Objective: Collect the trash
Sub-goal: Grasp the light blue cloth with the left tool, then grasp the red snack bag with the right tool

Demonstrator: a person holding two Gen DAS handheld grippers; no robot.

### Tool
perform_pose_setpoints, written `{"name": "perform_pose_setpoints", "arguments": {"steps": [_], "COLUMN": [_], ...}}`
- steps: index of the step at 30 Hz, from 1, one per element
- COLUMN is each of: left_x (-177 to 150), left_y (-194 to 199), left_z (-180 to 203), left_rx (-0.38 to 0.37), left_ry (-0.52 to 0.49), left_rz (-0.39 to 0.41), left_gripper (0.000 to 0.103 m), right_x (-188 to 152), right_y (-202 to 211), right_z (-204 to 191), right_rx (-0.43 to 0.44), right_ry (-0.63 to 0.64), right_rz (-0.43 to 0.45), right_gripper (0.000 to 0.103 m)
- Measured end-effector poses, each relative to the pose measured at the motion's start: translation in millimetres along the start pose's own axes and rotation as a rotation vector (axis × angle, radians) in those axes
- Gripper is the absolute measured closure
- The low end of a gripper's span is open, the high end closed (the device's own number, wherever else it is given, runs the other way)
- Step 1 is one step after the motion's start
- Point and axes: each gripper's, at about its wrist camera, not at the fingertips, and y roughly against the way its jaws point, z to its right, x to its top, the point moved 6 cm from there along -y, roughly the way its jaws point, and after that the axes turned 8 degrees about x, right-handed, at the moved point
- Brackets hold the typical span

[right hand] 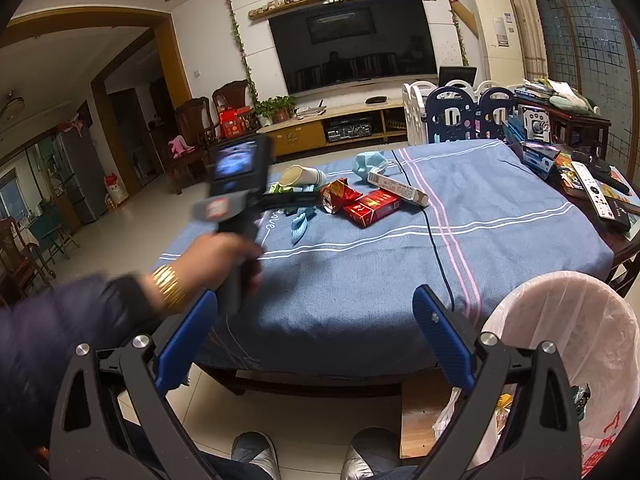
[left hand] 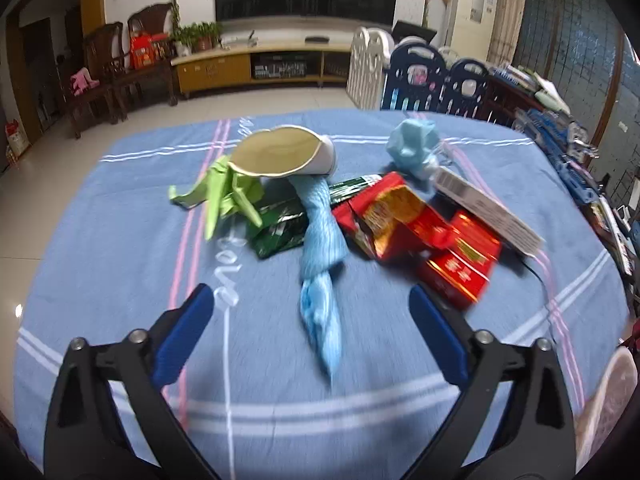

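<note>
While both grippers stand apart and empty, the left gripper should straddle the blue rag lying between its fingers, then squeeze.

Left gripper jaws gape over twisted blue paper (blurred).

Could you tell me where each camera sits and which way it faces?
Left wrist: on the left tongs, low over the table, facing the trash pile: cup, blue rag, red boxes. Only its own open fingers show.
Right wrist: on the right tongs, back from the table edge, facing table, TV, bin. Shows left hand, sleeve, knees.
Shared: the table, pile and TV wall.
</note>
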Motion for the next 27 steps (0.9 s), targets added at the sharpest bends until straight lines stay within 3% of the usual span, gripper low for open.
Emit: {"name": "perform_pose_setpoints", "arguments": {"steps": [2,4,6,8,13,15,18,21,25,27], "left_x": [9.2,9.2,9.7,5.6,-15.2,-33.2,-62.8,-82.1,-68.9,-61.8], "left_y": [-29.5,-55.0,-53.2,-36.3,76.9,123.3,168.2,174.9,162.1,157.1], "left_z": [6.9,10.6,9.3,5.7,-27.7,-49.3,-68.5,-64.7,-70.2,-76.2], "left_rx": [-0.008,-0.017,-0.03,-0.084,-0.119,-0.095,-0.129,-0.073,-0.122,-0.104], "left_ry": [-0.005,-0.01,0.003,0.044,0.13,0.178,0.259,0.204,0.23,0.232], "left_rz": [-0.05,-0.12,-0.099,-0.097,0.09,0.15,0.214,0.238,0.233,0.244], "left_gripper": [0.024,0.052,0.076,0.076,0.076,0.076,0.076,0.076,0.076,0.076], "right_x": [0.3,0.7,1.0,0.9,9.1,21.0,53.5,90.7,129.8,137.5], "right_y": [-0.7,-1.6,-5.5,-8.4,-24.8,-41.8,-91.5,-150.7,-238.5,-272.5], "right_z": [1.6,3.6,5.5,8.0,16.1,19.8,22.1,26.8,37.5,46.3], "right_rx": [0.001,0.004,0.007,0.009,0.058,0.081,0.083,0.043,-0.022,-0.054], "right_ry": [-0.002,-0.007,-0.014,-0.026,-0.059,-0.06,0.021,0.108,0.195,0.214], "right_rz": [-0.004,-0.008,-0.021,-0.032,-0.042,-0.036,-0.062,-0.108,-0.208,-0.251], "right_gripper": [0.007,0.007,0.007,0.007,0.007,0.007,0.007,0.007,0.007,0.007]}}
